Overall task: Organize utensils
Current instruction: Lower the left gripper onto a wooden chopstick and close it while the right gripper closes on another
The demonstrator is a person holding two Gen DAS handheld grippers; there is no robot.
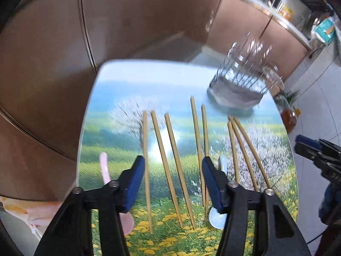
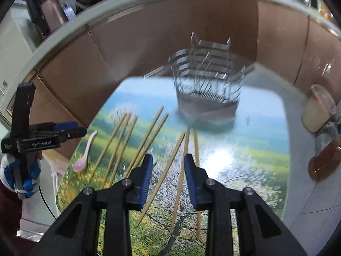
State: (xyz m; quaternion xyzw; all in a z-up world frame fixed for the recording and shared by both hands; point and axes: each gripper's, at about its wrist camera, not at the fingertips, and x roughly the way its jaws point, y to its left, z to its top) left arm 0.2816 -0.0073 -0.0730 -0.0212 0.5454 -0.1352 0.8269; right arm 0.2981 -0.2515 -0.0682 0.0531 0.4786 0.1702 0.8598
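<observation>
Brown cabinet fronts (image 2: 136, 42) behind the table. Amber bottle (image 2: 324, 162) and pale lidded jar (image 2: 315, 113) at right. Small potted plant (image 1: 289, 98) on floor.

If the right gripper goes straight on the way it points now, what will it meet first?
Probably the chopsticks lying on the table between the open jaws of the right gripper. The wire rack stands farther back. Depth is unclear in this blurred view.

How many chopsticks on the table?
8 chopsticks: three left, two middle, three right, all flat on the table before the metal rack. Grippers may hide more.
</observation>
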